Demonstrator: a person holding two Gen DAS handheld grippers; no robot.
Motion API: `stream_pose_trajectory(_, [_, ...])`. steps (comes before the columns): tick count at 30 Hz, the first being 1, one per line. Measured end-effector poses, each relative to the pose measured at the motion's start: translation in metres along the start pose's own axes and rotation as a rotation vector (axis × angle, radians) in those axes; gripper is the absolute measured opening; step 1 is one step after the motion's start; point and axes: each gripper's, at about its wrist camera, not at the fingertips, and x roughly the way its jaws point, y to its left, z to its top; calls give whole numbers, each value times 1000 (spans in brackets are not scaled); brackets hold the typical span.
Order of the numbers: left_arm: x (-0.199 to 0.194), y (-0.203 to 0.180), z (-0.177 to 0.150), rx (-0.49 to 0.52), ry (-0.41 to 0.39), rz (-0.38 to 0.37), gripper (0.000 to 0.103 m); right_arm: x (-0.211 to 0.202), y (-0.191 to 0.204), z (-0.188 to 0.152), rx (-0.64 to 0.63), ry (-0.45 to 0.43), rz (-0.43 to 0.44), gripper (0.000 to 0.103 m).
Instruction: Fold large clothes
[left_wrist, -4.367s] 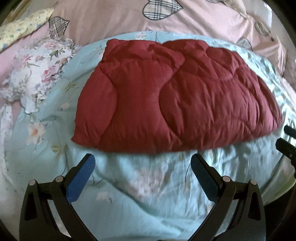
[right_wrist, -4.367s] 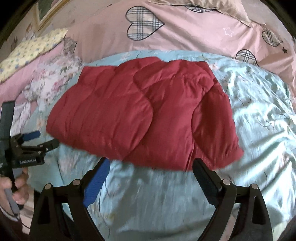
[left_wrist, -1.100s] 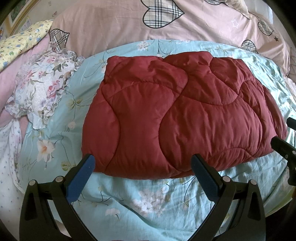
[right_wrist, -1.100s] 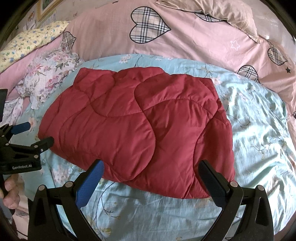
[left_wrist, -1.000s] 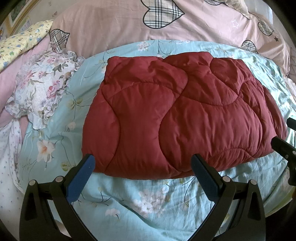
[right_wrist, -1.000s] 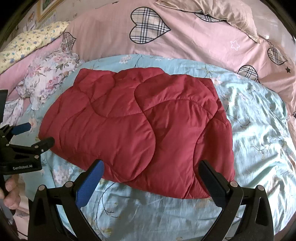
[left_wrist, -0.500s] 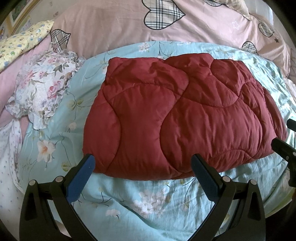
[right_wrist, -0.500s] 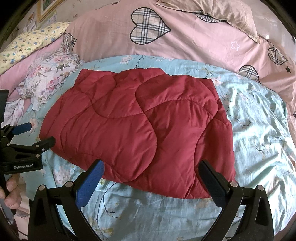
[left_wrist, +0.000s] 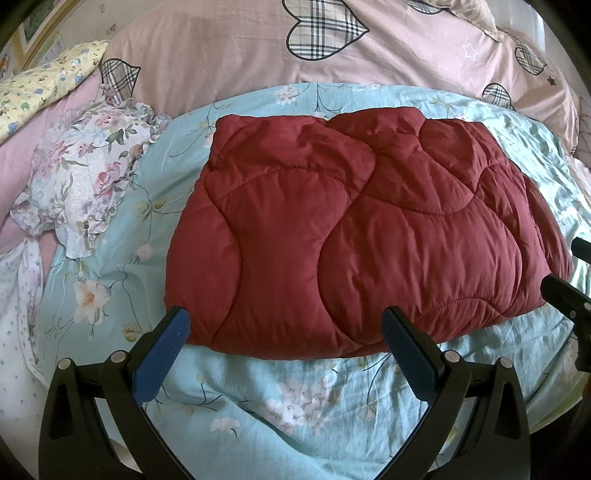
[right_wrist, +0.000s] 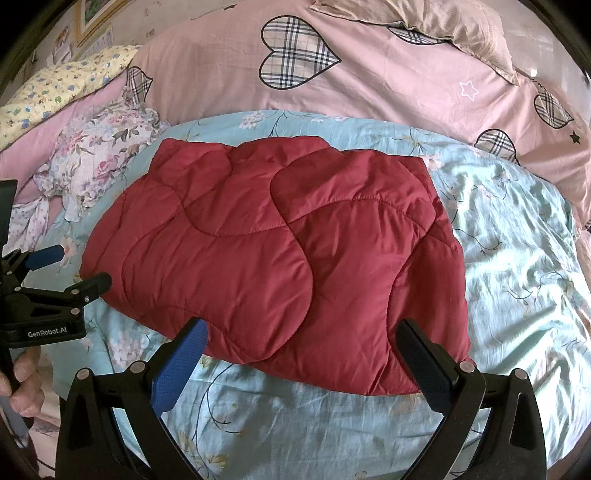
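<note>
- I see the red quilted jacket (left_wrist: 362, 236) lying folded across the middle of the frame on the light blue floral sheet (left_wrist: 295, 402), filling the centre of both views.
- My left gripper (left_wrist: 284, 334) is spread wide with nothing between its fingers — it sits at the jacket's lower edge.
- My right gripper (right_wrist: 301, 341) is also spread and empty, at the lower edge in its own view.
- A pink heart-print duvet (right_wrist: 369, 74) fills the upper frame; a floral pillow (left_wrist: 85, 177) sits left of the jacket.
</note>
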Motion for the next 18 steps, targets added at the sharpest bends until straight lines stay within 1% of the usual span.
stream_pose_trajectory(18, [1,-2,3,-11,4,-7,103,2,-3,1,26,0,7,102])
